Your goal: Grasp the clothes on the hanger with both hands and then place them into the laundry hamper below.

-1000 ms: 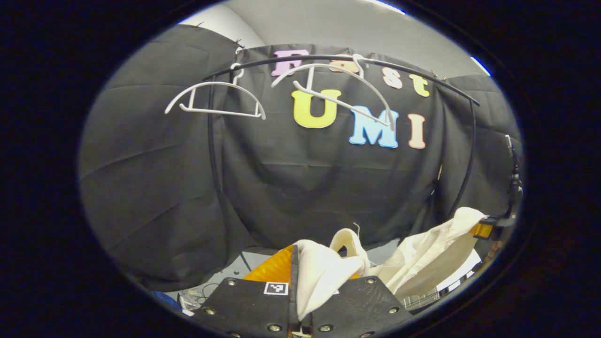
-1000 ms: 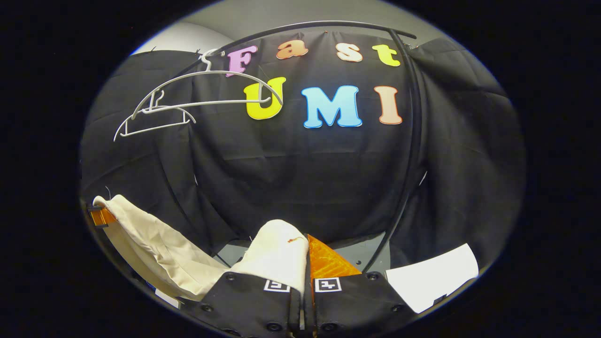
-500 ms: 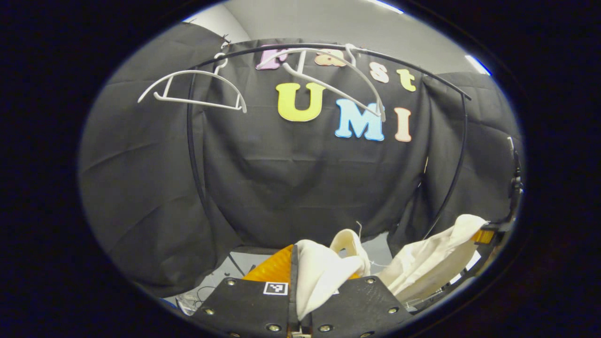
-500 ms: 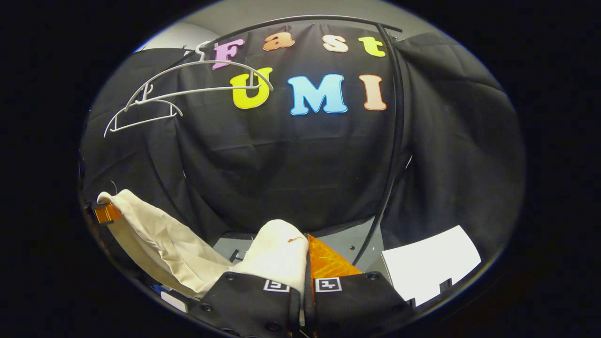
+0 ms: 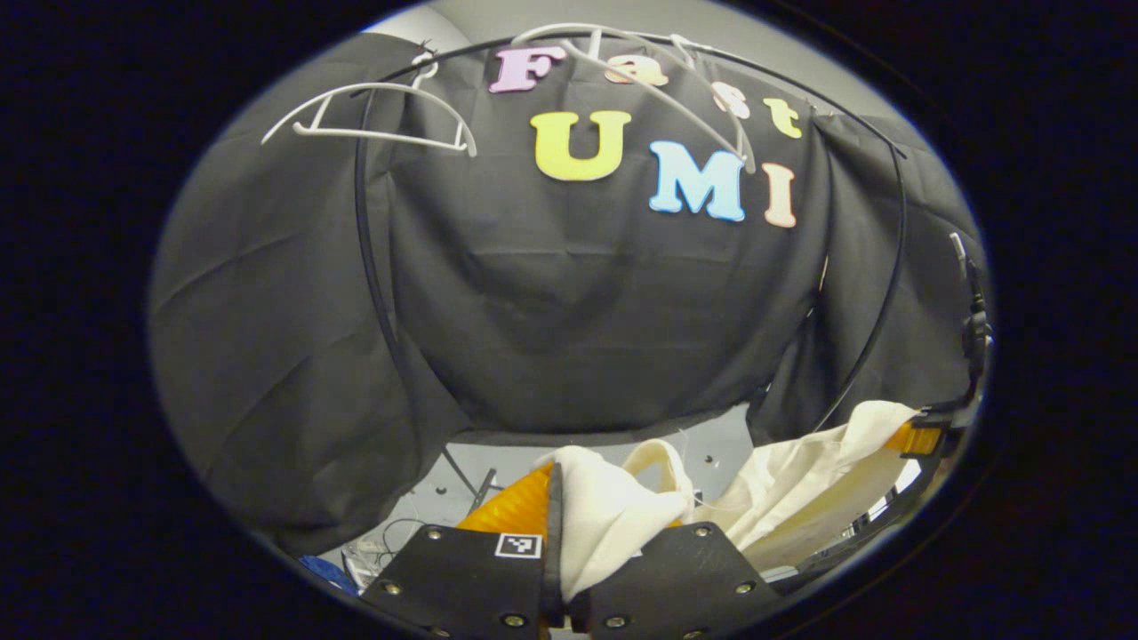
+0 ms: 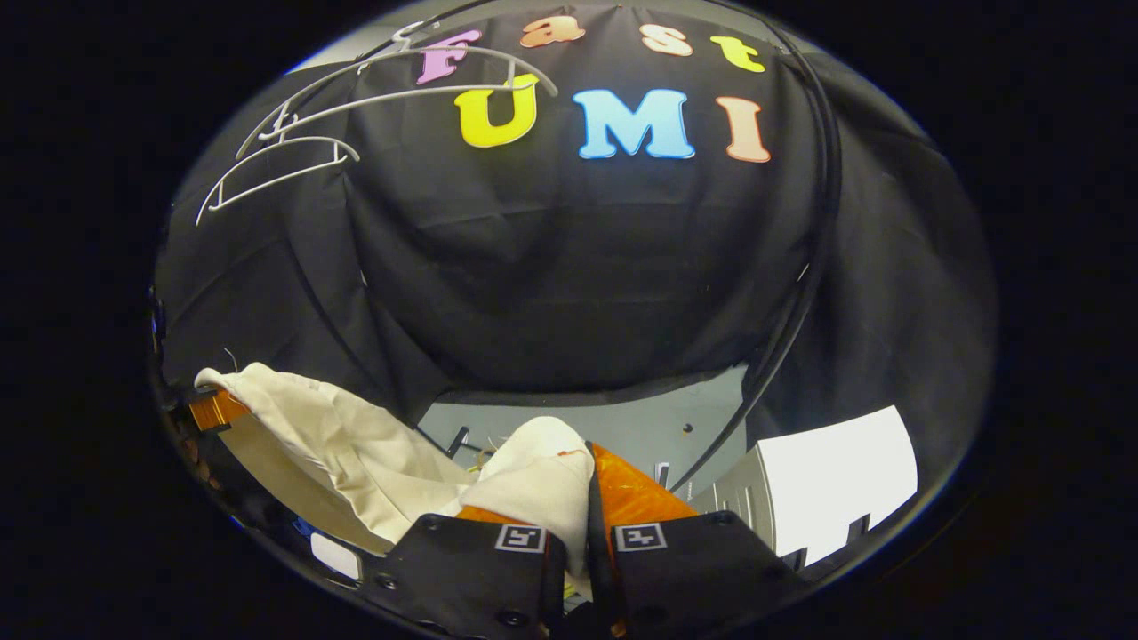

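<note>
Across the last second both cameras have tipped downward. In the left gripper view, the two white hangers (image 5: 373, 116) and the black rail (image 5: 622, 44) have risen to the top edge, and more grey floor (image 5: 498, 462) has appeared beyond the left tongs (image 5: 569, 533). In the right gripper view, the hangers (image 6: 293, 156) have likewise climbed toward the top, more floor (image 6: 622, 418) has opened up, and the white box (image 6: 836, 480) at lower right looks larger.

no readable text, square coded markers on tool bodies, unreadable
</note>
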Available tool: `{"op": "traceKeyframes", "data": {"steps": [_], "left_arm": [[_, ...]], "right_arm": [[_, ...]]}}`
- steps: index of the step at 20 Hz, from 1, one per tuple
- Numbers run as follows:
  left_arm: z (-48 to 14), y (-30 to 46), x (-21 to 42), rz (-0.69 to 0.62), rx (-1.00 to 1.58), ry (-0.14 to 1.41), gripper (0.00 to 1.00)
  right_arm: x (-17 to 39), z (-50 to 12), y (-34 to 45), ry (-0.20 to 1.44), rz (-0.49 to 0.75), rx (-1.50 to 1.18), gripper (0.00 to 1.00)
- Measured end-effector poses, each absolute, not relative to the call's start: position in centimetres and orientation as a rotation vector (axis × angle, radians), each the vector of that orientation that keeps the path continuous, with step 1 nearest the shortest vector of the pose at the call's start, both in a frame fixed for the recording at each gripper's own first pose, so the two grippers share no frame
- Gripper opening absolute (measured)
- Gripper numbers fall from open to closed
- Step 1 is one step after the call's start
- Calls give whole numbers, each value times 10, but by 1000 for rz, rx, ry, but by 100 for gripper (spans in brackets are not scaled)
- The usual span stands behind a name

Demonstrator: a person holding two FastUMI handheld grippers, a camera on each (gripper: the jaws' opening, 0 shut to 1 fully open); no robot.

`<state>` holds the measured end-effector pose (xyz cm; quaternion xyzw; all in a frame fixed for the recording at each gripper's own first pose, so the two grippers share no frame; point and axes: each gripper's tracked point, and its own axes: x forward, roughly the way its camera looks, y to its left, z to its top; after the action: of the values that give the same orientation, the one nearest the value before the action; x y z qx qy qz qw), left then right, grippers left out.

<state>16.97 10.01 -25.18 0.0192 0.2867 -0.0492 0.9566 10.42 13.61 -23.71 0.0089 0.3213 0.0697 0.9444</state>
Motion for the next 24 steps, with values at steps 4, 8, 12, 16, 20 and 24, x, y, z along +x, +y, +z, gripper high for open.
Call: {"op": "traceKeyframes", "data": {"steps": [4,8,12,16,20,24], "left_arm": [[-305,103,169,-110,34,691,10],[-346,109,155,-125,66,796,7],[-357,108,151,-138,38,819,70],[-368,118,143,-87,33,841,93],[-374,119,131,-66,2,863,93],[-375,110,128,-77,38,858,93]], "right_arm": [[103,-266,153,762,177,-13,27],[90,-276,162,816,208,-10,52],[87,-276,157,823,198,-32,83],[80,-274,144,810,160,-55,100],[74,-270,124,800,112,-55,100],[76,-269,102,791,70,-19,100]]}}
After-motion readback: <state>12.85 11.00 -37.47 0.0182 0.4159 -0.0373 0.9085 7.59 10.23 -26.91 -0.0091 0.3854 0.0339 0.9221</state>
